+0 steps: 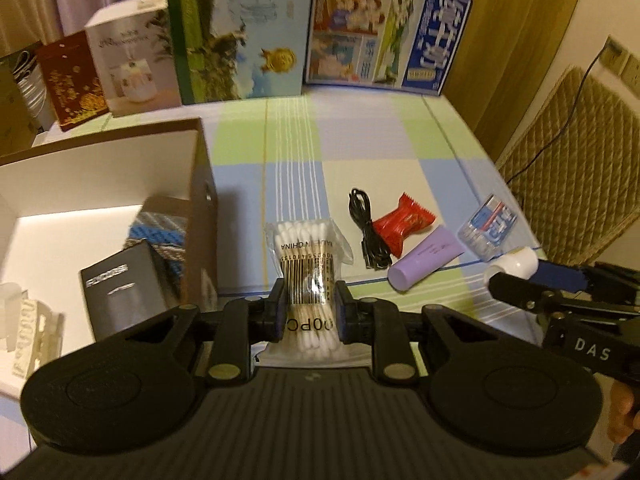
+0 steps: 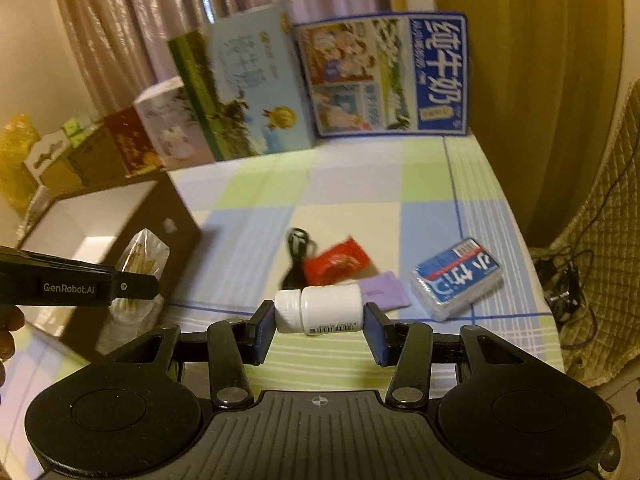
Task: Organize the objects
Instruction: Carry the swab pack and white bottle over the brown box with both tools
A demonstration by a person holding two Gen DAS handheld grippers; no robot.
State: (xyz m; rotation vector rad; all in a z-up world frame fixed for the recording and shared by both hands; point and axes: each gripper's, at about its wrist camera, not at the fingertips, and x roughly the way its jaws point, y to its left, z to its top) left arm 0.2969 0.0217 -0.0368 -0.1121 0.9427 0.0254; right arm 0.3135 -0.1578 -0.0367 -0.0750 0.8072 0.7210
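The left gripper (image 1: 310, 312) is clamped on a bag of cotton swabs (image 1: 308, 264), its pads pinching the bag at the barcoded middle so the clear plastic bulges above and below; the bag hangs clear of the checked cloth (image 1: 384, 152), just right of the open box (image 1: 200, 184); inside the box lie a black carton (image 1: 120, 292), a blue-and-grey woven item (image 1: 160, 232) and some pale packets (image 1: 28, 320) at the left edge; the right gripper (image 2: 319, 322) grips a white bottle (image 2: 320, 308) lying sideways between its blue pads, cap to the left, jaws about a third apart and pressed on both ends; the bottle is lifted off the cloth at the near edge; on the cloth beyond it lie a coiled black cable (image 1: 366, 232), a red sachet (image 1: 404, 224) touching the cable, a lilac tube (image 1: 424, 258) just beside the sachet, and a clear case with a blue label (image 2: 458, 278) further right, apart from the rest; cartons stand along the back of the table, among them a blue milk carton (image 2: 384, 76) and a green-and-sky one (image 1: 240, 28); part of a hand (image 1: 620, 416) shows at the lower right of the left view.
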